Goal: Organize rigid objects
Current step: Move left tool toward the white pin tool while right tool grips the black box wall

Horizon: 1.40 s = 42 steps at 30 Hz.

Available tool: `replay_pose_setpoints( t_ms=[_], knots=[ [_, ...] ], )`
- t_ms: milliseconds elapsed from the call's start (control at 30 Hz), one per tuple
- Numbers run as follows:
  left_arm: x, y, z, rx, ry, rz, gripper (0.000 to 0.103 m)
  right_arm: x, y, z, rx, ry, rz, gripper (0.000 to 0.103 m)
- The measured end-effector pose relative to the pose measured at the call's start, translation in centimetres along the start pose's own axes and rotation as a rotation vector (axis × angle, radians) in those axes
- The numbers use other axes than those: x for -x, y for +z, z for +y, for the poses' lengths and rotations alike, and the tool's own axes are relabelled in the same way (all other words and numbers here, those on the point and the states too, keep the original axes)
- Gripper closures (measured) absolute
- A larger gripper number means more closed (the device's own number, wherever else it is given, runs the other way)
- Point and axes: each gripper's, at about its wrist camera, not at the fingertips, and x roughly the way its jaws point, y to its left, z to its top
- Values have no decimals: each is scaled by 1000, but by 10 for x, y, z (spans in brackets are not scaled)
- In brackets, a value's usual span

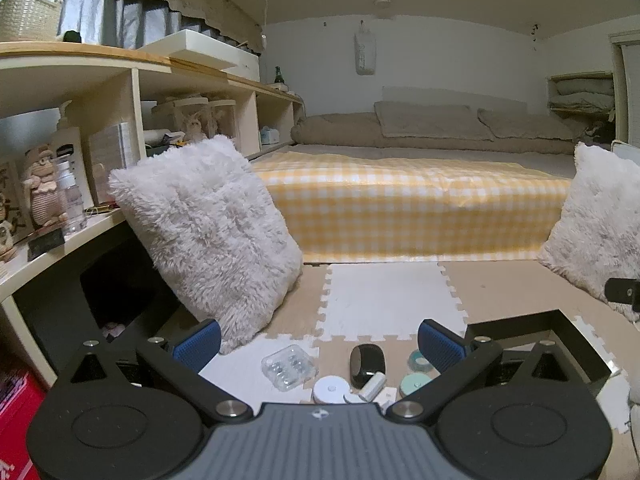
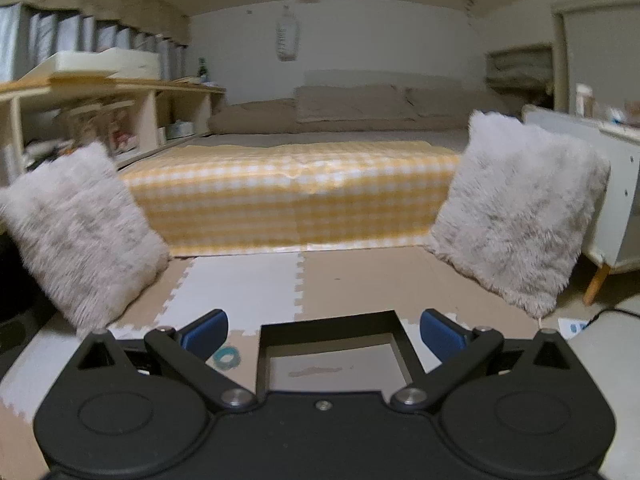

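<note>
Small items lie on the foam floor mat below my left gripper (image 1: 320, 344), which is open and holds nothing. Among them are a clear plastic case (image 1: 288, 367), a black mouse (image 1: 366, 364), a white round disc (image 1: 331, 390), a small white tube (image 1: 373, 385) and two teal tape rolls (image 1: 417, 383). A black open box (image 1: 520, 322) sits to their right. In the right wrist view my right gripper (image 2: 324, 332) hangs open above that black box (image 2: 332, 330), whose floor is bare. A teal tape roll (image 2: 226, 357) lies left of the box.
Two fluffy white pillows (image 1: 208, 232) (image 2: 520, 216) stand on either side of the mat. A low bed with a yellow checked cover (image 1: 416, 208) lies ahead. Wooden shelves (image 1: 80, 80) with bottles and figures run along the left. A white cabinet (image 2: 616, 200) stands at right.
</note>
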Motion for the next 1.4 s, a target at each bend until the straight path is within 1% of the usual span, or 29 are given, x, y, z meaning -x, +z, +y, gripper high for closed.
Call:
replay_pose_setpoints(
  t_ms=[133,233,300,333,433,533,633,700,733,800,833,933,1000,1033,1133,1233,1267,1300,1400],
  knots=[
    [-22,10,0,-1,22,38,0,-29,7,-23,-90,3,35,0],
    [-40,14,2,0,24,67,0,-55,10,-41,-145,-18,98,0],
    [-53,15,4,-1,36,99,0,-71,11,-52,-160,-33,138,0],
    [-59,16,7,8,33,114,0,-78,12,-56,-150,-48,151,0],
    [-77,15,14,28,2,161,0,-99,13,-63,-65,-86,180,0],
    [-96,12,15,-10,-21,198,0,-120,12,-70,-35,-78,244,0],
    [-113,8,15,-54,-66,227,0,-140,9,-68,48,-94,304,3],
    [-124,5,17,-63,-99,254,0,-153,6,-68,82,-88,352,13],
    [-131,3,19,-70,-114,274,1,-160,4,-70,86,-83,377,15],
    [-142,-3,21,-86,-140,308,2,-173,-1,-72,99,-81,433,24],
    [-147,-6,22,-91,-150,326,4,-178,-4,-73,108,-83,457,26],
    [-164,-17,25,-84,-184,400,11,-191,-9,-79,111,-93,507,39],
    [-174,-25,24,-95,-193,443,15,-197,-12,-84,98,-89,538,55],
    [-178,-28,23,-105,-198,456,17,-200,-13,-85,92,-86,553,56],
    [-187,-38,16,-154,-214,497,18,-210,-21,-88,95,-87,601,62],
    [-194,-46,11,-199,-222,517,18,-217,-25,-94,71,-85,628,73],
    [-196,-48,10,-211,-223,522,18,-218,-26,-96,56,-76,633,83],
    [-197,-51,10,-223,-226,526,18,-218,-27,-98,41,-58,642,87],
    [-202,-55,9,-245,-234,543,22,-216,-27,-91,73,-56,651,87]
  ],
)
